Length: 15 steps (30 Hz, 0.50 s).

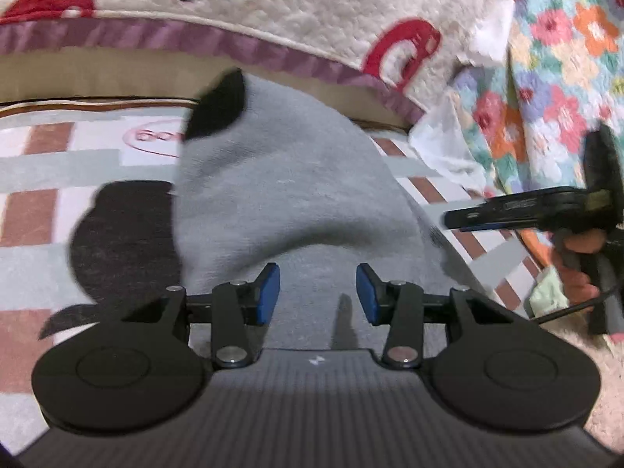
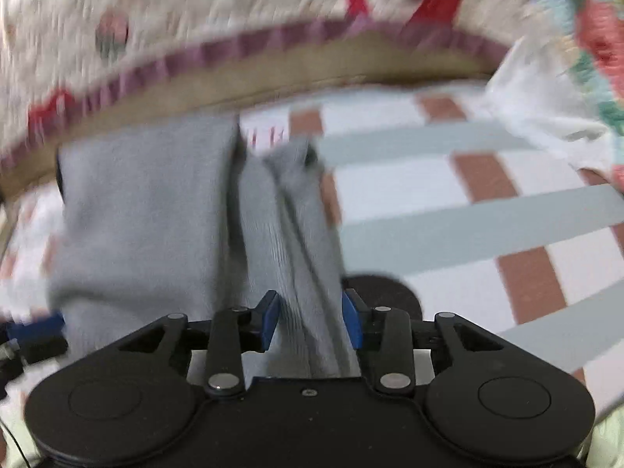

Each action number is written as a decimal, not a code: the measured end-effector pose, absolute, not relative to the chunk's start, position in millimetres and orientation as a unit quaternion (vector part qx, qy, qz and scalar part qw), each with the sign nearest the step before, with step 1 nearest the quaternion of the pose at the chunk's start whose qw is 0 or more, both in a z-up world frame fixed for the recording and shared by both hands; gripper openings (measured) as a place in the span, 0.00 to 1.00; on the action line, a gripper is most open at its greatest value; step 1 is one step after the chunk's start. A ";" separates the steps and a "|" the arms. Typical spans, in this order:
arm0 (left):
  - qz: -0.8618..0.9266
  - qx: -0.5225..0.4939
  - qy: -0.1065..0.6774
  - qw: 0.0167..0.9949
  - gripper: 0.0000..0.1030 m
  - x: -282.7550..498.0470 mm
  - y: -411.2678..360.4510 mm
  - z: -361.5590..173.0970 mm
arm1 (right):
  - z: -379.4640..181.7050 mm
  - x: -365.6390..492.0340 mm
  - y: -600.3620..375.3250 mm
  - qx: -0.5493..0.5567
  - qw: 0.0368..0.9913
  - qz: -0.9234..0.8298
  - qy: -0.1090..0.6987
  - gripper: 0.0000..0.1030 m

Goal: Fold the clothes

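Observation:
A grey garment (image 1: 280, 179) with black patches (image 1: 117, 241) lies rumpled on a checked mat (image 1: 35, 210). My left gripper (image 1: 318, 292) hovers low over its near part. It is open, and its blue pads (image 1: 269, 292) stand apart with nothing pinched. In the right wrist view the garment (image 2: 148, 210) has a ridged fold (image 2: 308, 312) that runs between the pads of my right gripper (image 2: 311, 318). The picture is blurred, and the jaws look parted rather than pressed on the fold. In the left wrist view the right gripper (image 1: 460, 218) shows side-on at the garment's right edge, held by a hand (image 1: 581, 241).
A quilted cream cover with red shapes and a purple border (image 1: 273, 7) hangs over a bed edge behind the mat. A flowered blanket (image 1: 553, 89) and white cloth (image 1: 440, 144) lie at the right. The checked mat (image 2: 468, 202) is bare to the right of the garment.

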<state>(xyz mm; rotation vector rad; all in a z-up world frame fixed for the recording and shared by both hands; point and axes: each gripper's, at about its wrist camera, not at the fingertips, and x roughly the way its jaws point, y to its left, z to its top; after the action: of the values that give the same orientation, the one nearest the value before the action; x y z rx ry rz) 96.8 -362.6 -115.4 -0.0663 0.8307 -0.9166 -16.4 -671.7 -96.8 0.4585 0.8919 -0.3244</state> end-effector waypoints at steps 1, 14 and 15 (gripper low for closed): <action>-0.418 -0.032 0.387 0.821 0.43 97.3 -357.3 -114.8 | -92.0 -22.5 -675.0 0.251 0.865 -0.147 0.409 0.56; -0.403 -0.028 0.400 0.823 0.44 93.8 -344.9 -133.2 | -135.1 16.9 -635.6 0.334 0.815 -0.029 0.473 0.34; -0.405 -0.028 0.397 0.823 0.44 93.0 -345.0 -132.0 | -130.4 16.2 -630.7 0.331 0.828 -0.004 0.453 0.10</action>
<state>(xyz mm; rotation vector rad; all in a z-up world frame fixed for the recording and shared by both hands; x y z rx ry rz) 93.0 -345.0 -132.0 -0.0586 0.8433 -0.8620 16.2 -630.7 -130.4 0.7020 0.9620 -0.0084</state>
